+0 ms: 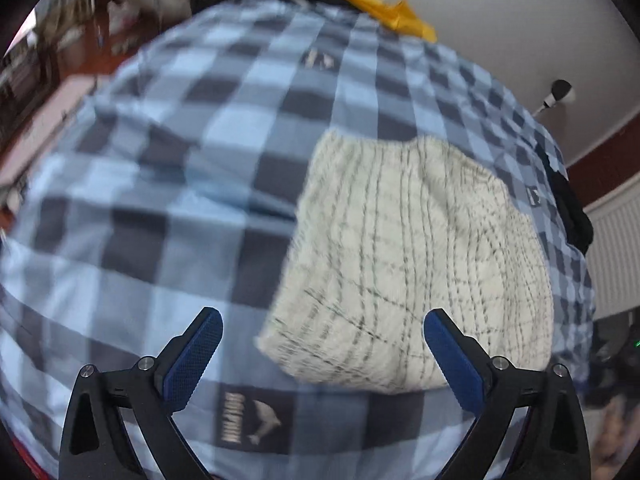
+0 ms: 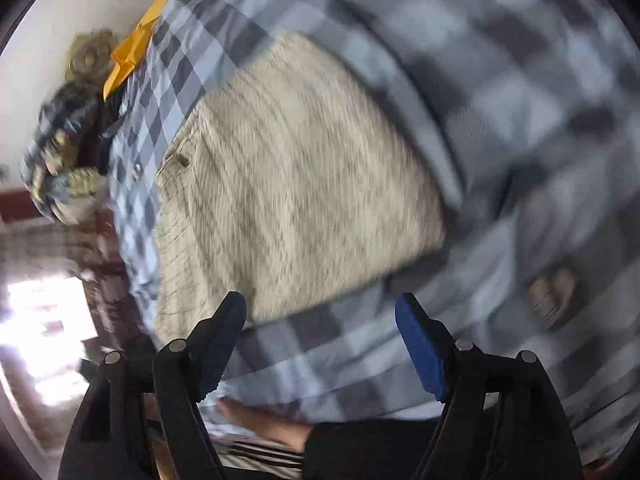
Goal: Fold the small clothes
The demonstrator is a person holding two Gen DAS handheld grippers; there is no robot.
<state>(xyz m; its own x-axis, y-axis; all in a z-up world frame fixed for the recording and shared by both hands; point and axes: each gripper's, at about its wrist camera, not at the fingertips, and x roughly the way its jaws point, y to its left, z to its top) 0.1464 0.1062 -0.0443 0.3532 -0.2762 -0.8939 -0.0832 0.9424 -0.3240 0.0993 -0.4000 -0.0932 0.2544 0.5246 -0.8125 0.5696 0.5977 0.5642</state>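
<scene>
Both tools gape wide, gripping nothing: left tool [image 1: 322, 354], right tool [image 2: 320, 344]. Folded cream garment [image 1: 412, 264] lies on the checkered bedspread [image 1: 168, 184]

In the left wrist view, the left gripper [image 1: 323, 354] holds its blue-padded jaws wide apart above a blue and grey checked bedspread [image 1: 168, 184] that fills most of the frame. A cream garment with thin dark grid lines [image 1: 416, 264] lies folded on the bedspread toward 3 o'clock, its near edge between the jaws. A dolphin logo patch [image 1: 256, 420] sits at 6 o'clock. A yellow cloth [image 1: 384, 8] lies at the far edge toward 12 o'clock.
</scene>
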